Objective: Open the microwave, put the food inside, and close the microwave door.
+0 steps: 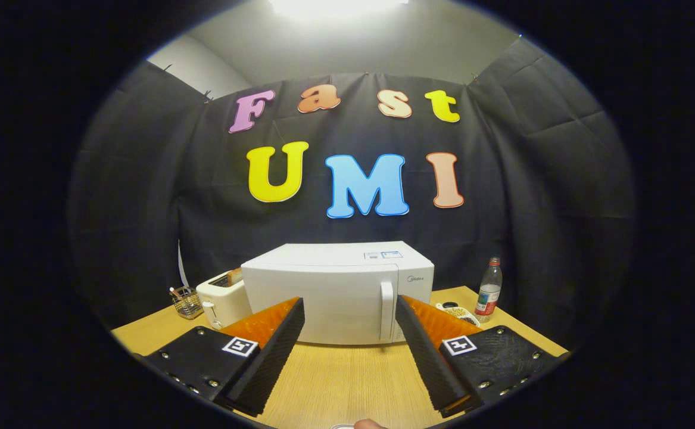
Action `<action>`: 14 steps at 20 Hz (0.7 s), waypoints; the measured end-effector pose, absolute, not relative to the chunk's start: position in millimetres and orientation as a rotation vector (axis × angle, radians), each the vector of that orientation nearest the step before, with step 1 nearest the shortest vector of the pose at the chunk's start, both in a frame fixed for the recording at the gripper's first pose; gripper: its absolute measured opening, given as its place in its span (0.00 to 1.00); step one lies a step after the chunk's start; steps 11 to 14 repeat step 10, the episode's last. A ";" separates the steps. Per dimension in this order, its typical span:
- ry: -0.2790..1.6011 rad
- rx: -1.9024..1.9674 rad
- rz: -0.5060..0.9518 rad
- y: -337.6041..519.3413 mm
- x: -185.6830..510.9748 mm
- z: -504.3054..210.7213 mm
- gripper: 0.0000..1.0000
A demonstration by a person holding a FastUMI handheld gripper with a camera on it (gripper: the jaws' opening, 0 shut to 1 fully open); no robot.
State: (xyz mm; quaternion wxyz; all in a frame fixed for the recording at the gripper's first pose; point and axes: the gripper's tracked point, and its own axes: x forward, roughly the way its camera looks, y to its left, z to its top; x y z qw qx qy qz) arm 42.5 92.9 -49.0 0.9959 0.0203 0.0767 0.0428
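Our tongs (350, 313) are spread wide, gripping nothing, before the closed boxy white microwave (335, 292) on the wooden table (347, 375).

Microwave (335, 292) reads "Midea" (faintly).

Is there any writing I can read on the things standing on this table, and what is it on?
Brand mark on the front of the microwave, by its handle: too small to read.
Sticker on the microwave's top: blurred.
Label on the bottle: too small to read.
Square markers on the gripper: patterns, no words; its fingers stand open, with the microwave beyond them.
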 end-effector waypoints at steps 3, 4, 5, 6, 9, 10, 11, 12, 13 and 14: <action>0.138 0.042 0.097 96.9 39.9 -42.2 0.97; 0.132 0.037 0.100 97.8 39.9 -40.5 0.97; 0.131 0.034 0.104 99.7 39.0 -39.9 0.97; 0.125 0.032 0.109 101.3 37.7 -37.8 0.97; 0.122 0.033 0.108 101.8 36.7 -36.6 0.97; 0.122 0.036 0.106 100.8 37.4 -36.5 0.97; 0.122 0.036 0.106 100.8 37.4 -36.5 0.97; 0.122 0.036 0.106 100.8 37.4 -36.5 0.97; 0.122 0.036 0.106 100.8 37.4 -36.5 0.97; 0.122 0.036 0.106 100.8 37.4 -36.5 0.97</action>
